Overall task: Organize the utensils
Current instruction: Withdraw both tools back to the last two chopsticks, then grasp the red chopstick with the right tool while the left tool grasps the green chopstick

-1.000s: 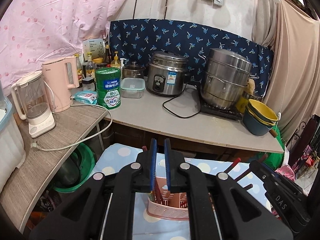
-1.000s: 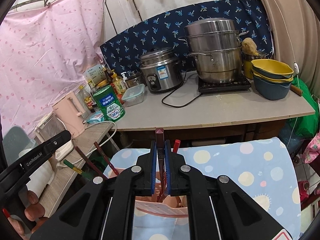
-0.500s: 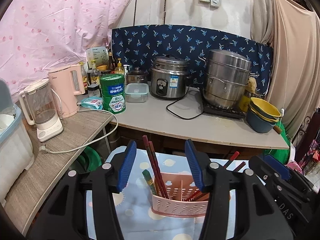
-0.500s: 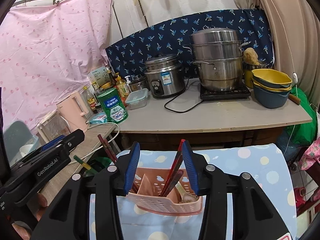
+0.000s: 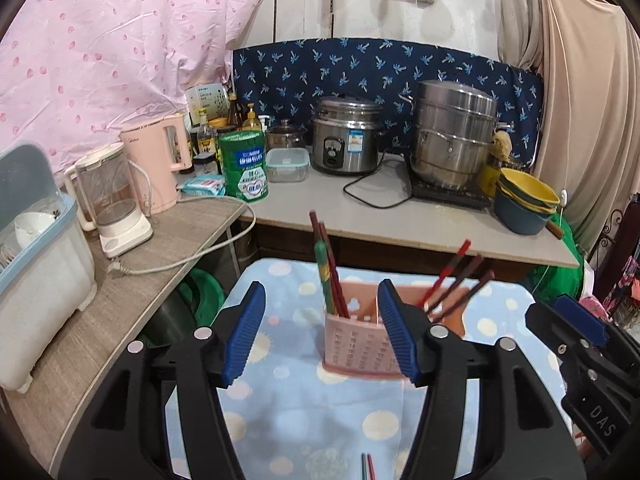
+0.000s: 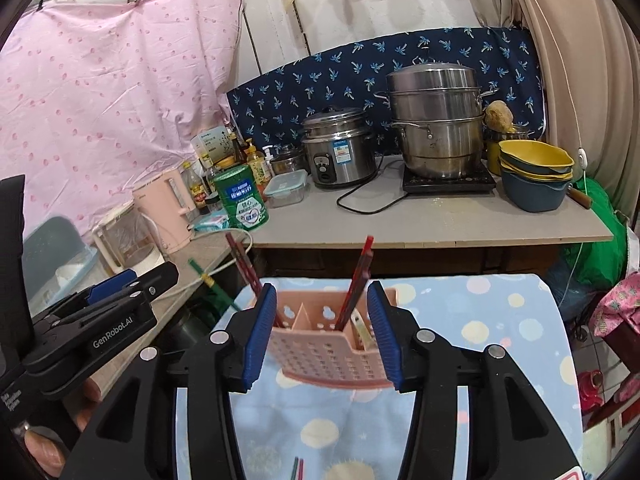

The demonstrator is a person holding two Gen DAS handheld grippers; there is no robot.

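Note:
A pink perforated utensil holder stands on a blue dotted cloth. Dark red and green chopsticks lean in its left compartment. More red chopsticks lean in its right compartment. My left gripper is open and empty, just in front of the holder. My right gripper is open and empty, its jaws either side of the holder. Tips of a green and a red chopstick lie on the cloth near me.
Behind the cloth a counter holds a rice cooker, steamer pot, stacked bowls, green tin and kettles. A dish rack stands at the left.
Both grippers were shut on chopsticks over the holder. They opened, left the chopsticks standing in the holder, and drew back toward me.

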